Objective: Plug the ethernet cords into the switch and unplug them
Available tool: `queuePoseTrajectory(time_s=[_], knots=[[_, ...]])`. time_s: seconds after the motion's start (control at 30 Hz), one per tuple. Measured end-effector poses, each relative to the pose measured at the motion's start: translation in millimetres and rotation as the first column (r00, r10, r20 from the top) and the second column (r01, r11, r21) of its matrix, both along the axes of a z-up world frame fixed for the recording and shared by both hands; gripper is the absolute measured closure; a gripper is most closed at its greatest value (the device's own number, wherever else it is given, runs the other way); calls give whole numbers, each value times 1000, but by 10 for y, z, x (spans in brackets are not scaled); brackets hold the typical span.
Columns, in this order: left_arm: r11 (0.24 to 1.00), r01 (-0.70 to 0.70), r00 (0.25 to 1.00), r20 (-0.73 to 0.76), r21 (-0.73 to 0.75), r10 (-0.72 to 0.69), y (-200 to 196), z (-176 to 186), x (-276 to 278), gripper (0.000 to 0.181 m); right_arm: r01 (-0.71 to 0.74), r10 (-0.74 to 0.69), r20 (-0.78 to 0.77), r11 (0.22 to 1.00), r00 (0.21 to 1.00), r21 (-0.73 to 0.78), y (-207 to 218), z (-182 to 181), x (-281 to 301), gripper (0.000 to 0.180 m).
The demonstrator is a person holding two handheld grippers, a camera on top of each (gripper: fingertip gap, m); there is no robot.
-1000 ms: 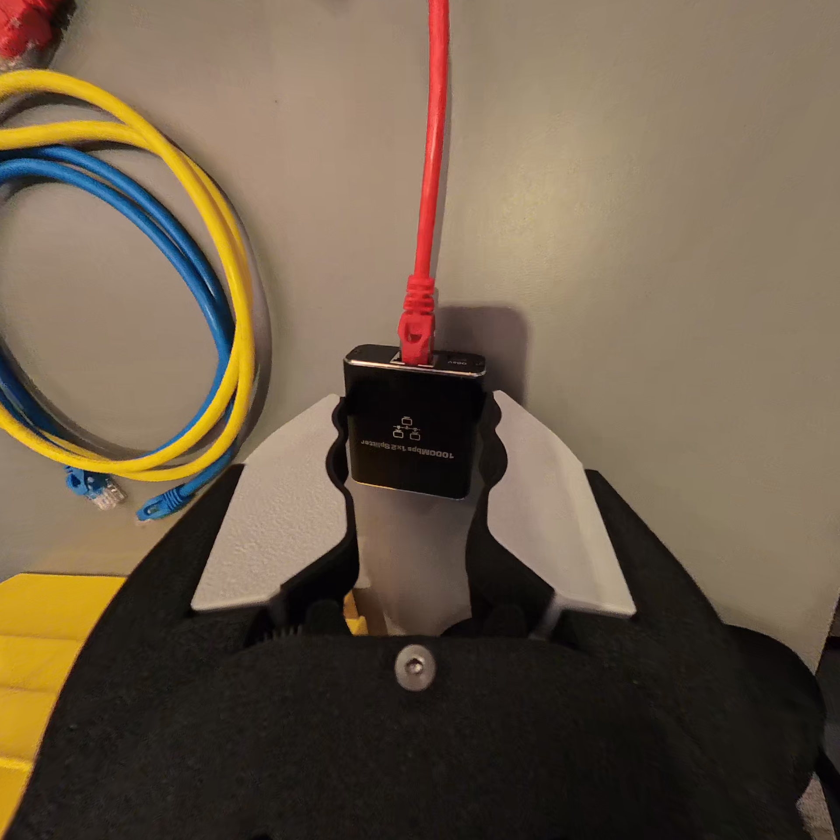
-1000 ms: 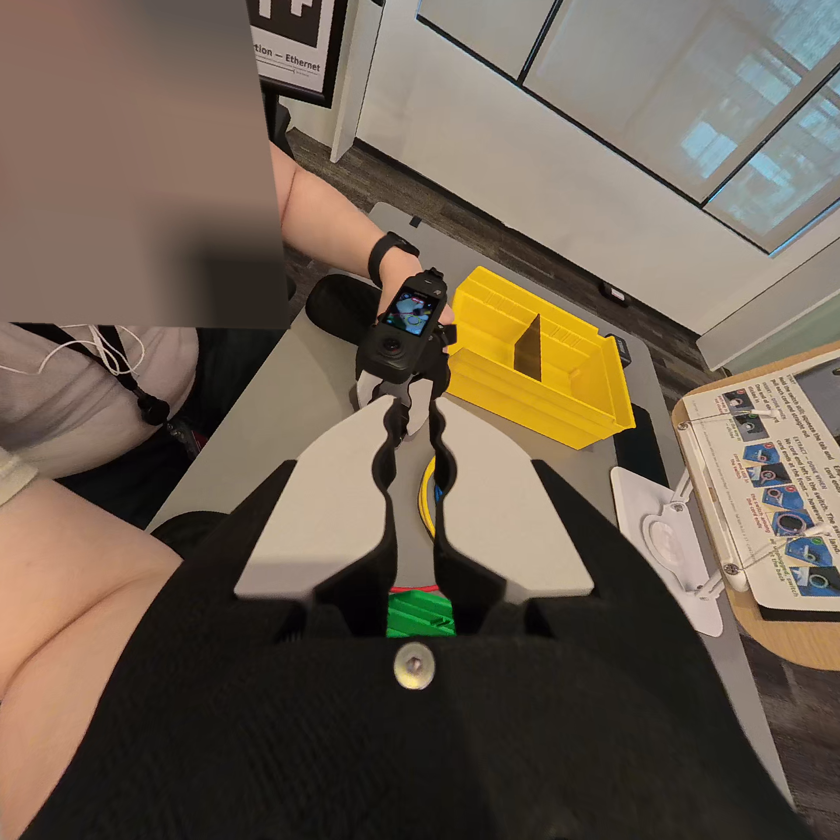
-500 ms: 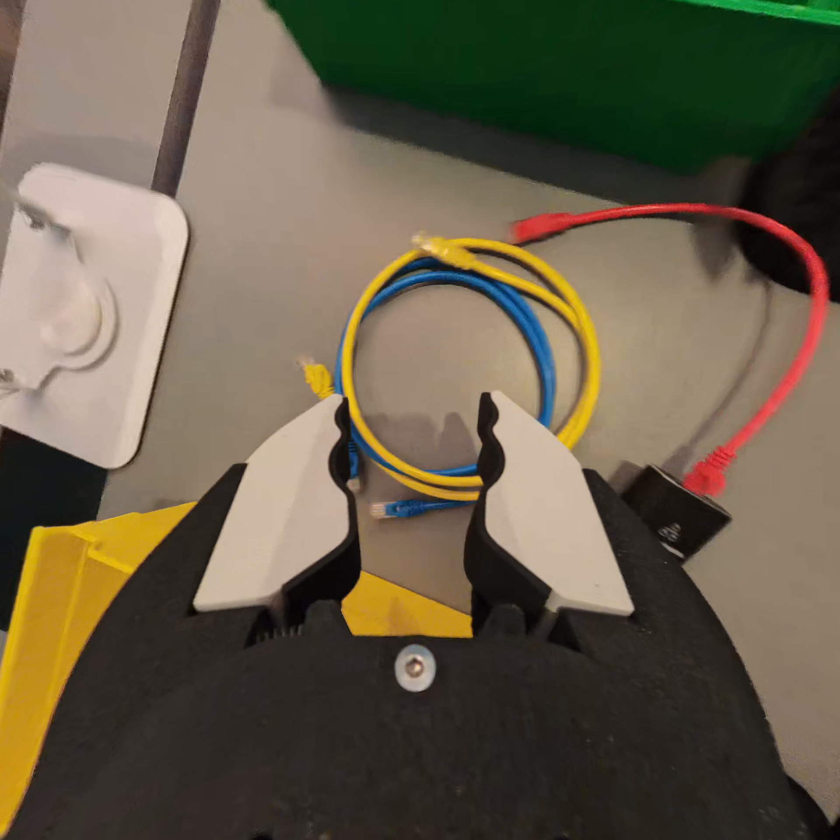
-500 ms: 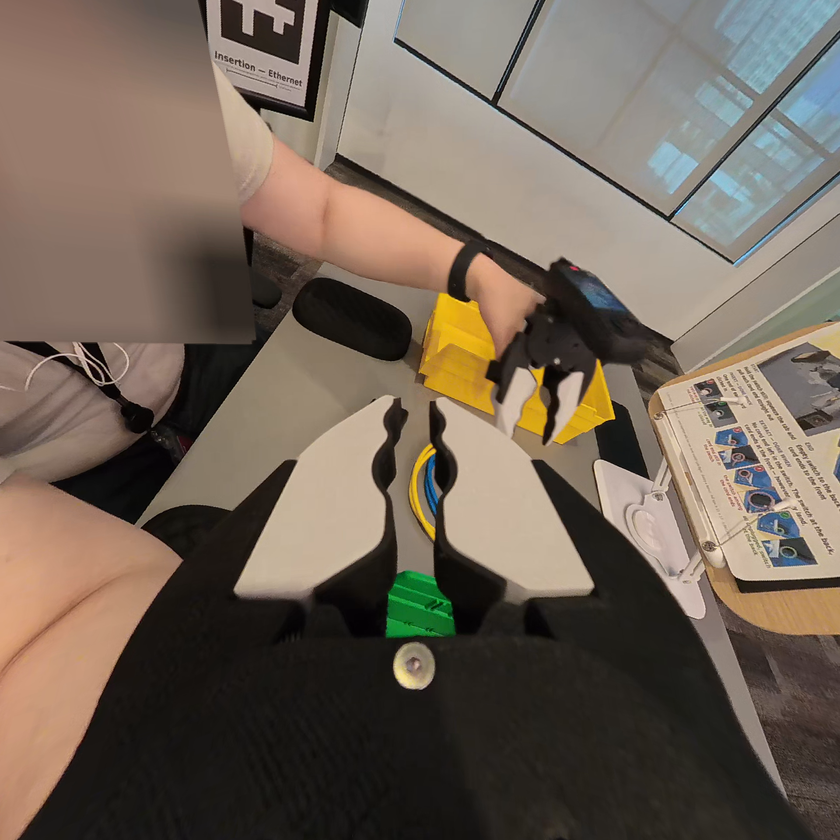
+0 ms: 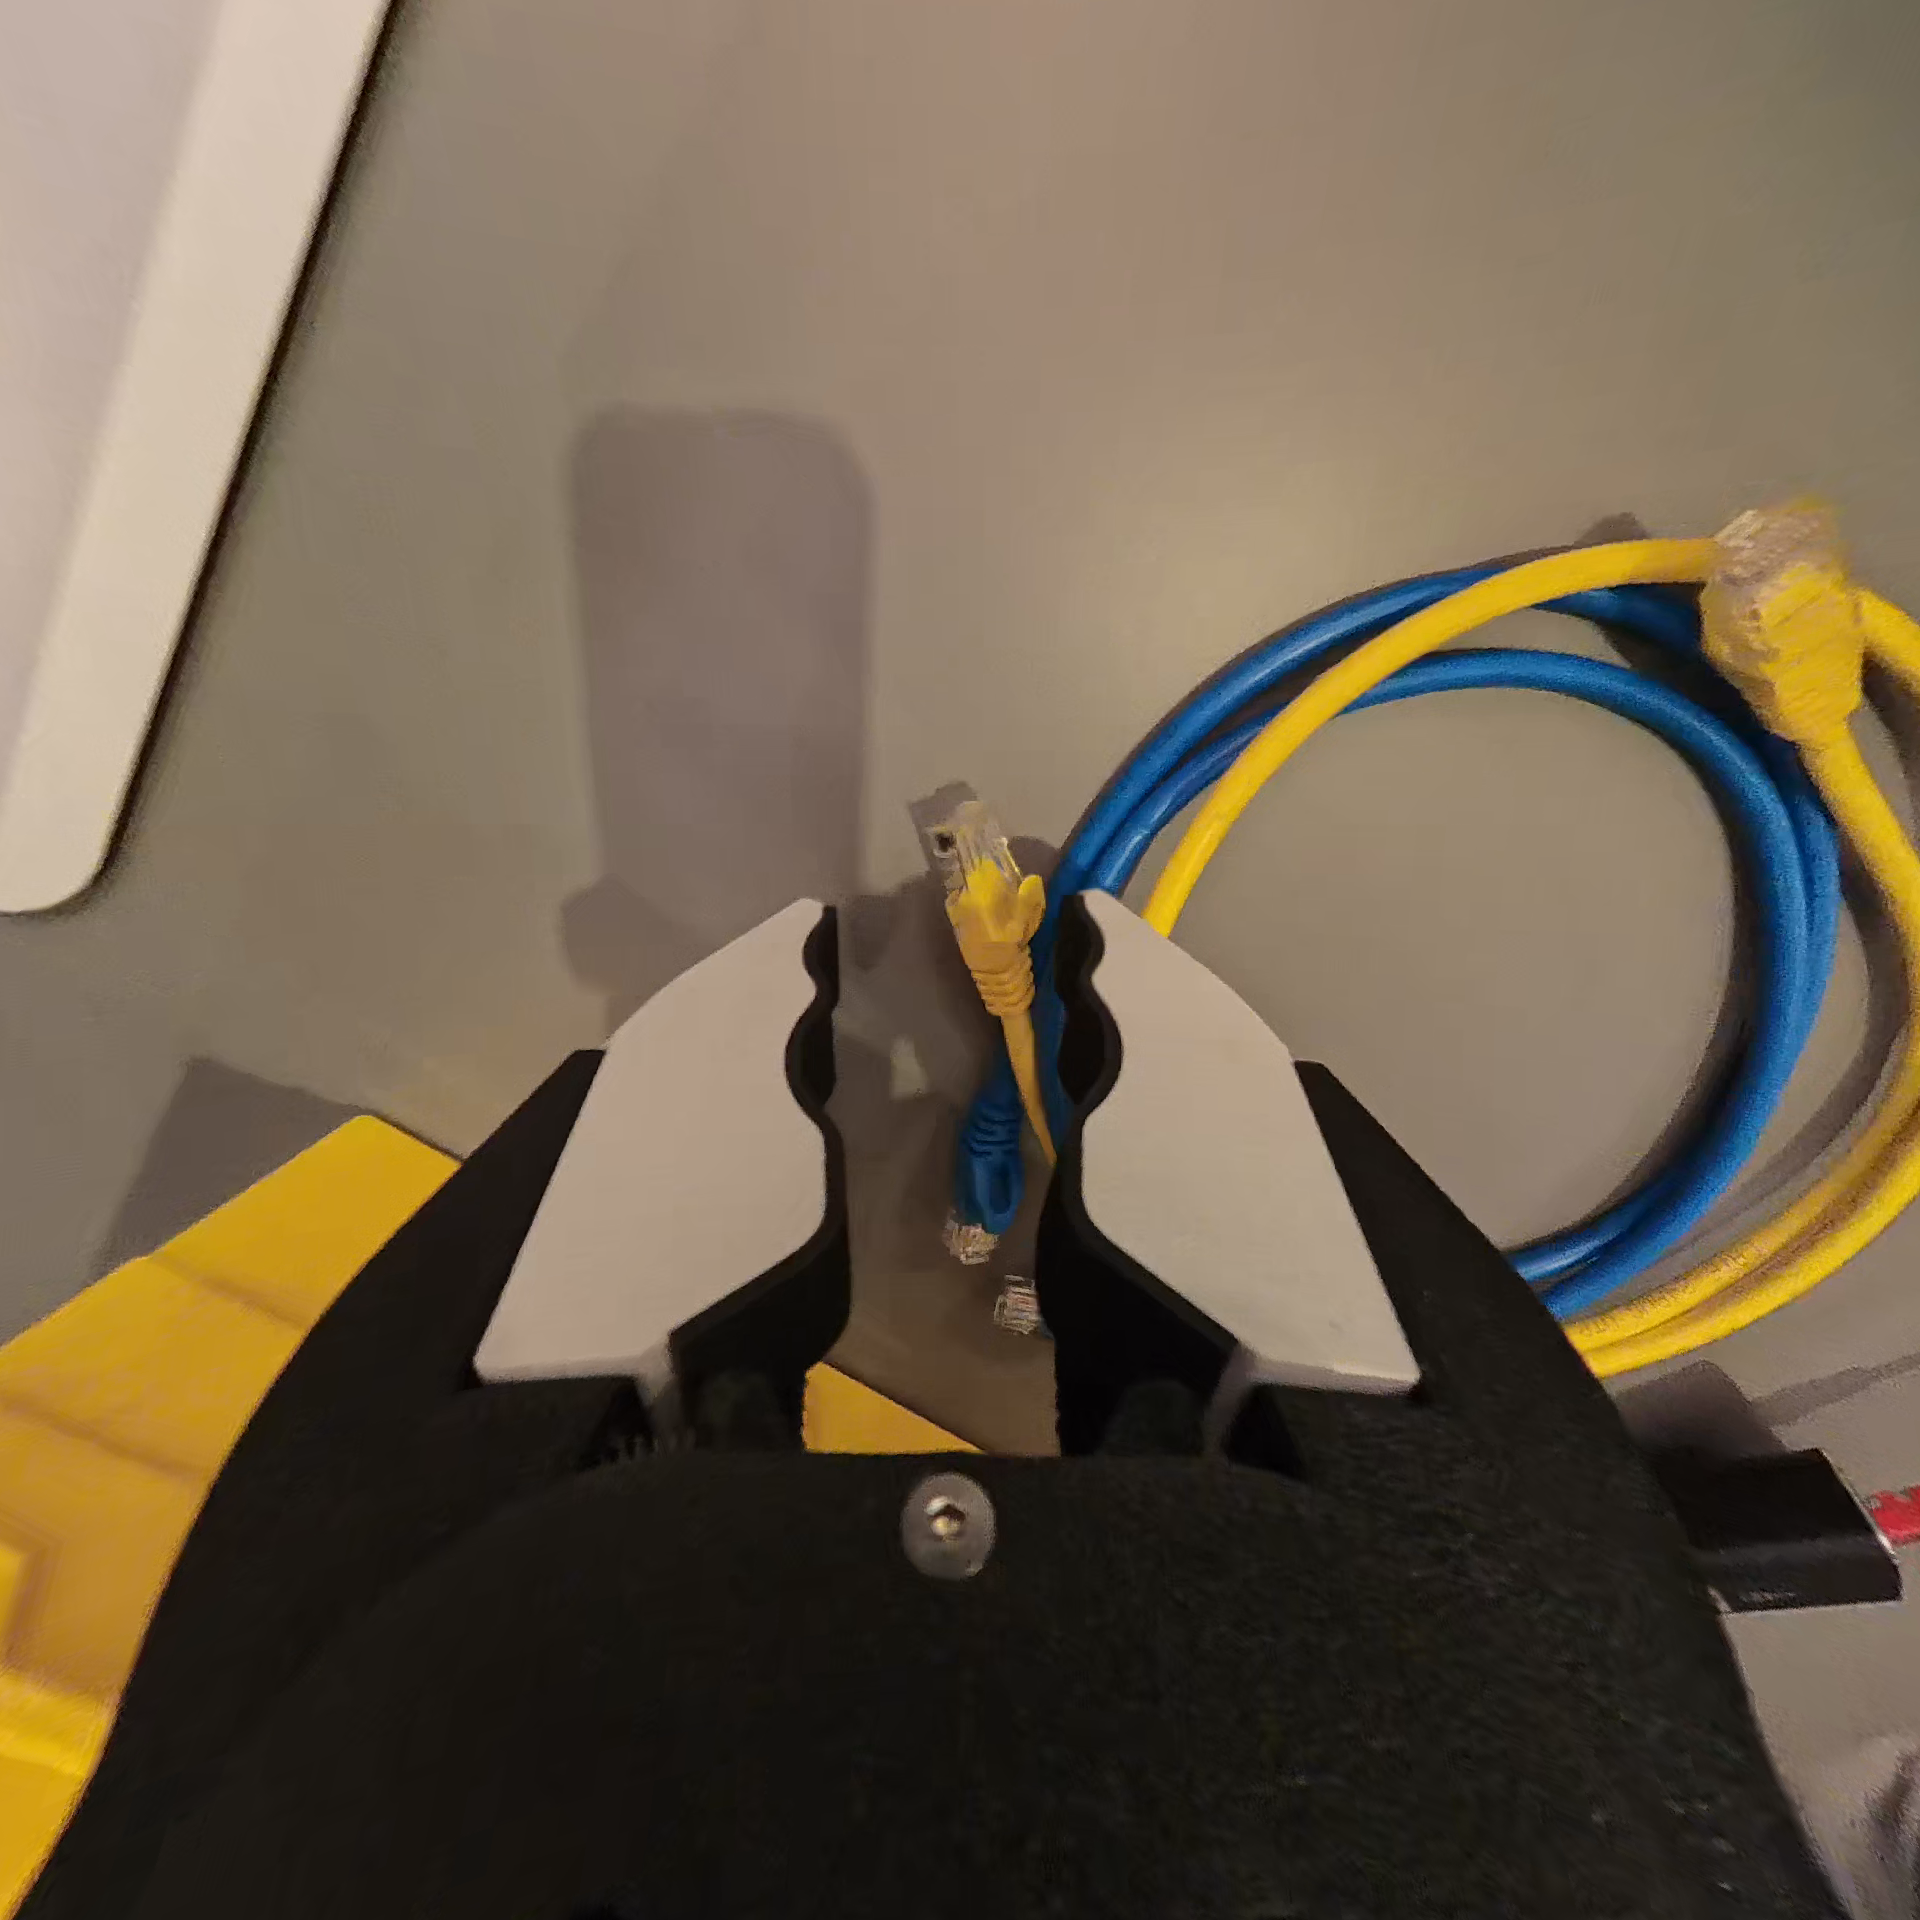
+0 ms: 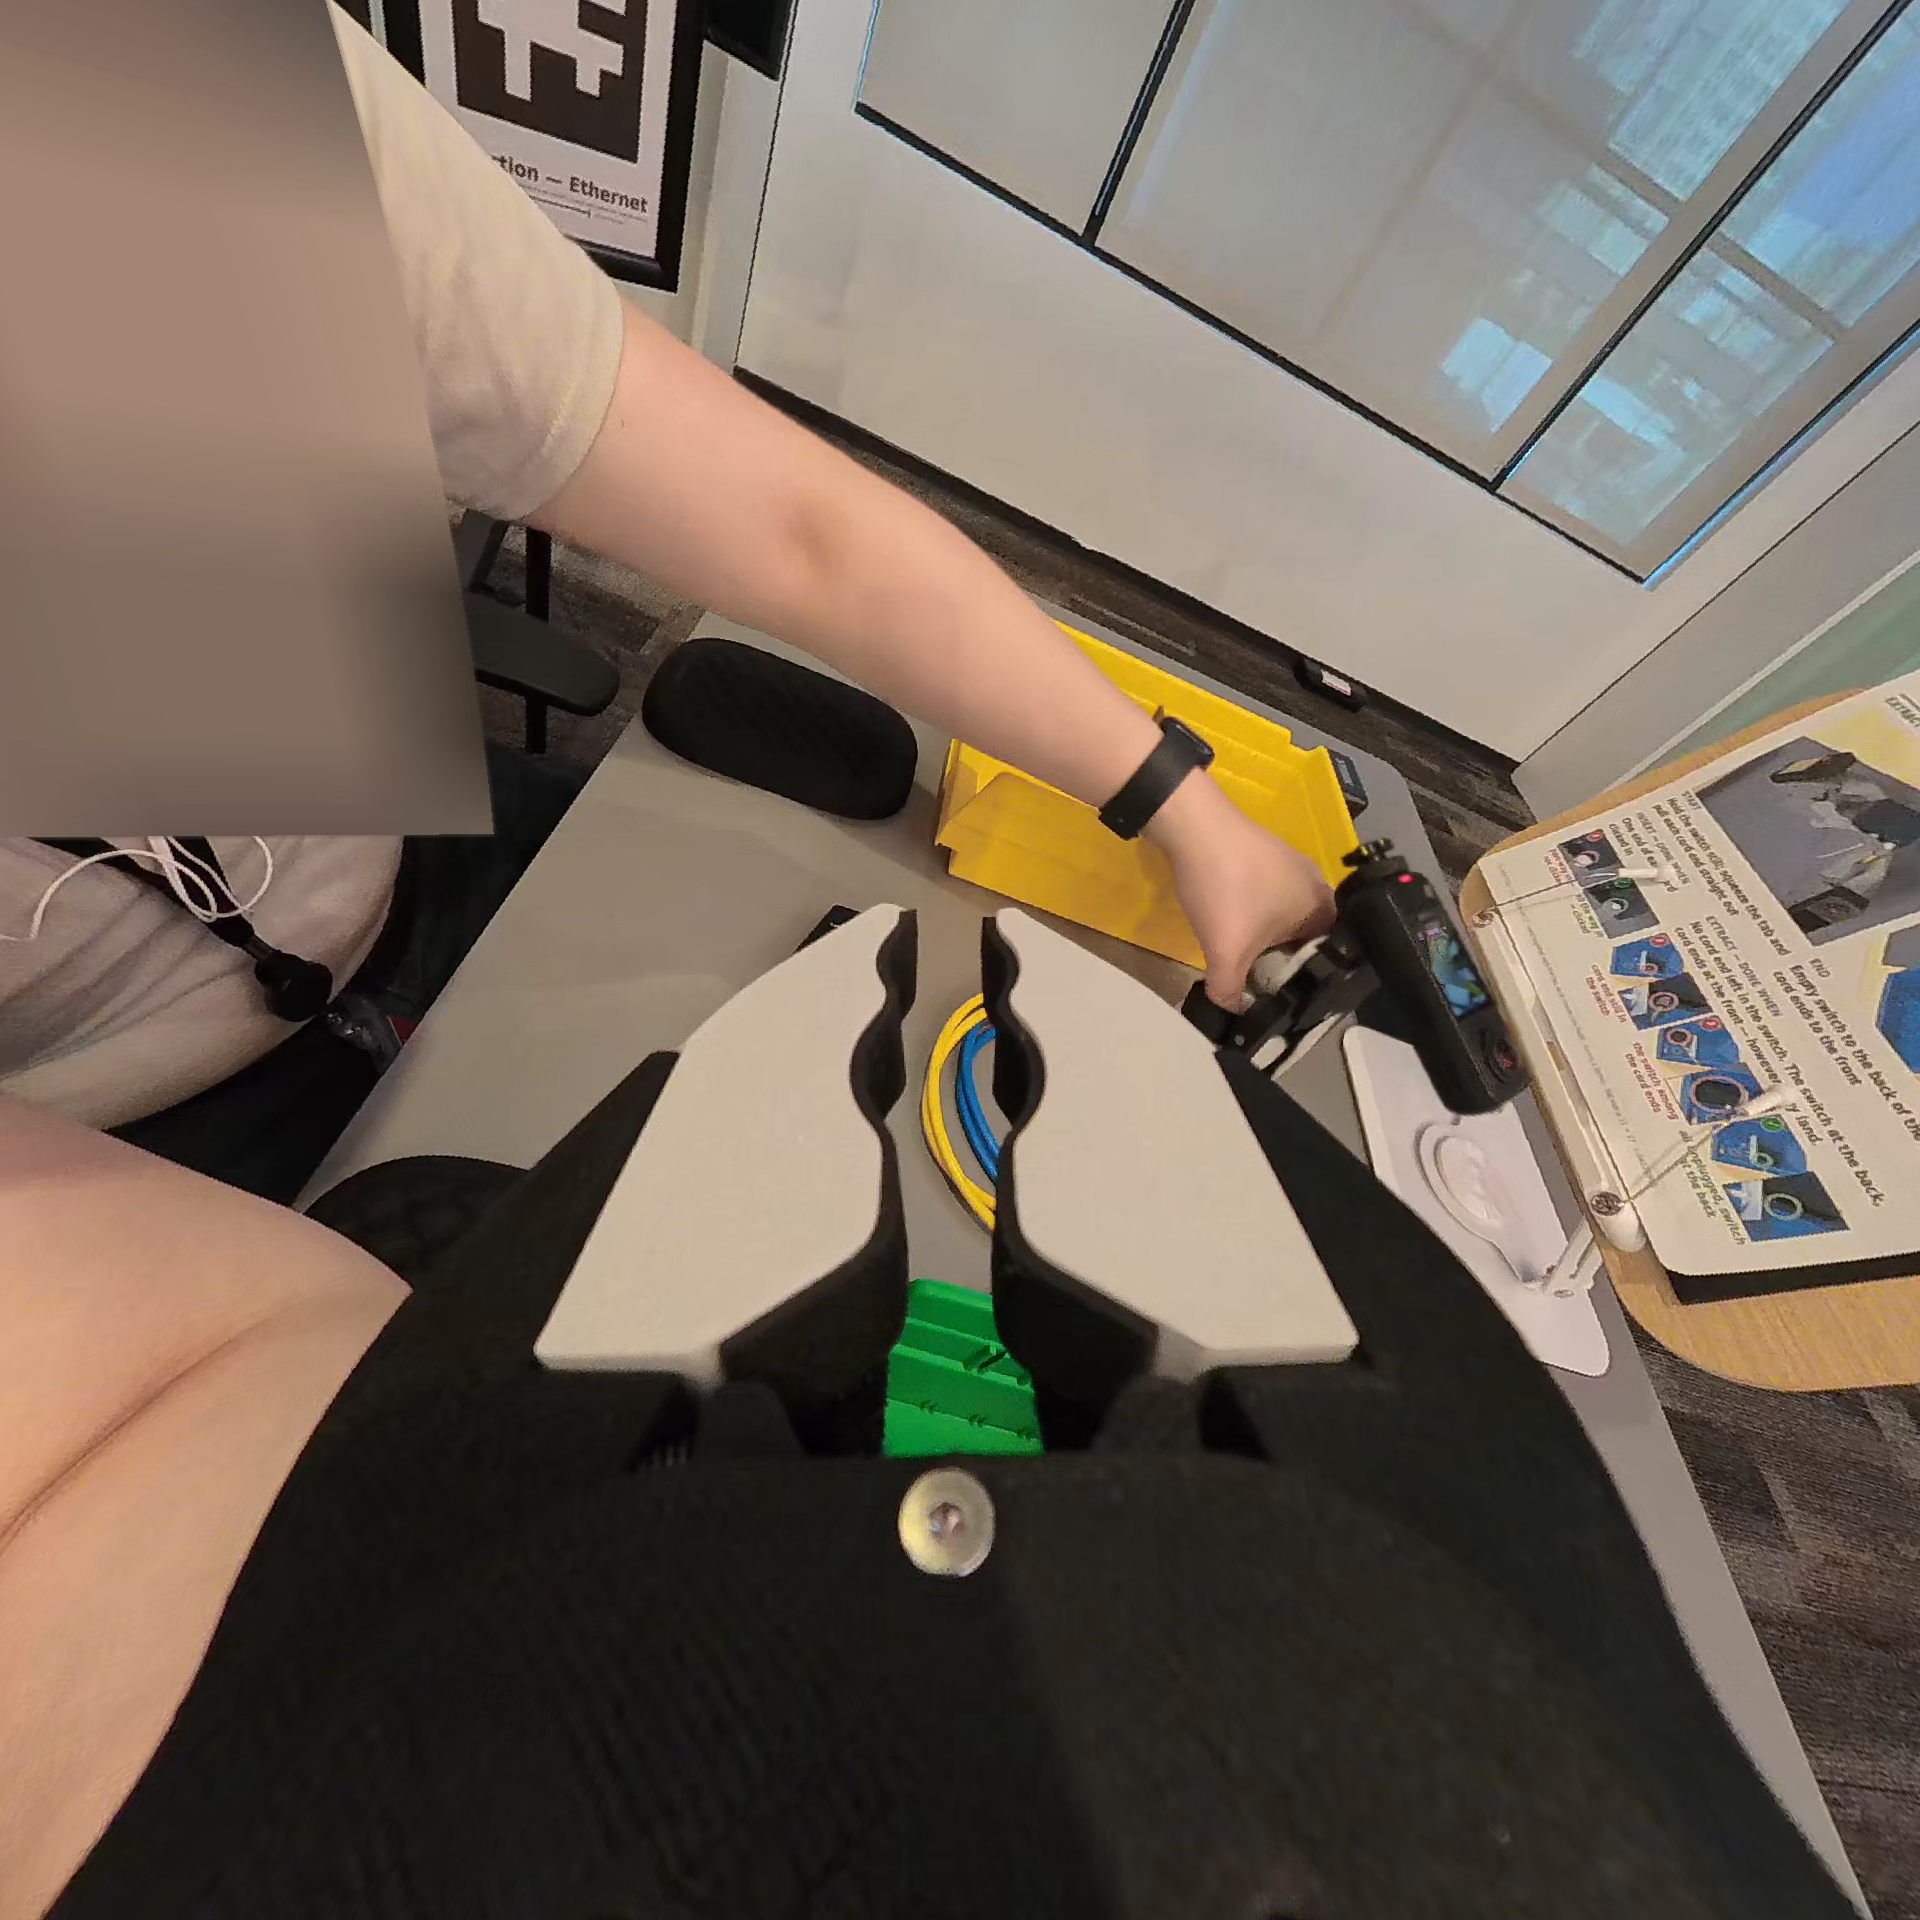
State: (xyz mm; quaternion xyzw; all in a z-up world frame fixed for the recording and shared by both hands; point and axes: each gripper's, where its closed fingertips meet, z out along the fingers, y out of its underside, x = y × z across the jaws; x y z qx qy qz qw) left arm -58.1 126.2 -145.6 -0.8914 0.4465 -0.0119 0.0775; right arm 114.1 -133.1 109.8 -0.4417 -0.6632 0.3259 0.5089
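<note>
My left gripper (image 5: 951, 925) is open, low over the grey table. A yellow cord's plug (image 5: 992, 914) lies between its fingertips, close to the right finger and not gripped. A blue plug (image 5: 987, 1164) lies further in between the fingers. The coiled blue and yellow cords (image 5: 1766, 935) lie to the right, with a second yellow plug (image 5: 1777, 623) on top. The black switch (image 5: 1766, 1527) sits at the lower right, with a bit of red cord (image 5: 1901, 1538) at the frame edge. My right gripper (image 6: 948, 925) is empty, held above the table with only a narrow slit between its jaws.
A yellow bin (image 5: 156, 1403) is at the lower left and a white pad (image 5: 135, 468) at the upper left. In the right wrist view a green bin (image 6: 956, 1361), a black pad (image 6: 779, 743), an instruction sheet (image 6: 1766, 987) and a person's arm (image 6: 831, 582) show. Left tips to right tips: about 40 cm. From my left tips it is roughly 20 cm to the black switch (image 5: 1766, 1527); from my right, 30 cm.
My left gripper let go of the switch with the red cord in it, swung over to the coiled cords and came down around the yellow plug. My right gripper stayed raised.
</note>
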Motion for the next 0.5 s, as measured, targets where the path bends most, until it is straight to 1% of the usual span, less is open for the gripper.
queuePoseTrajectory(time_s=[0.03,0.07,0.1,0.17,0.23,0.3,0.37,0.43,0.5], knots=[[1000,-9,1000,-1,-21,9,-11,-33,-4,143,-1,1,1,1000,1000,0,5,-2,-4,167],[999,-13,1000,3,-46,13,-33,-60,-1,149,0,0,4,1000,1000,0,12,-6,-11,167],[996,-3,999,39,-91,7,-95,-61,46,164,0,0,9,1000,1000,0,16,-13,-20,167],[995,22,1000,15,-102,-21,-134,-61,8,164,-1,1,17,1000,1000,-2,29,-20,-50,167],[997,44,999,11,-64,-43,-136,33,-19,163,8,-8,22,1000,1000,-12,75,-18,-105,167],[999,38,996,86,-11,-37,-134,290,41,163,40,-39,9,999,999,-11,188,26,-209,168],[998,23,984,178,61,-34,-145,669,108,163,88,-89,-18,996,996,-28,358,101,-362,167],[983,5,970,237,185,-49,-148,1117,128,163,152,-155,-57,987,986,-56,581,180,-540,165],[953,-23,958,280,302,-65,-189,1572,124,163,247,-260,-107,961,960,-120,874,264,-713,164]])
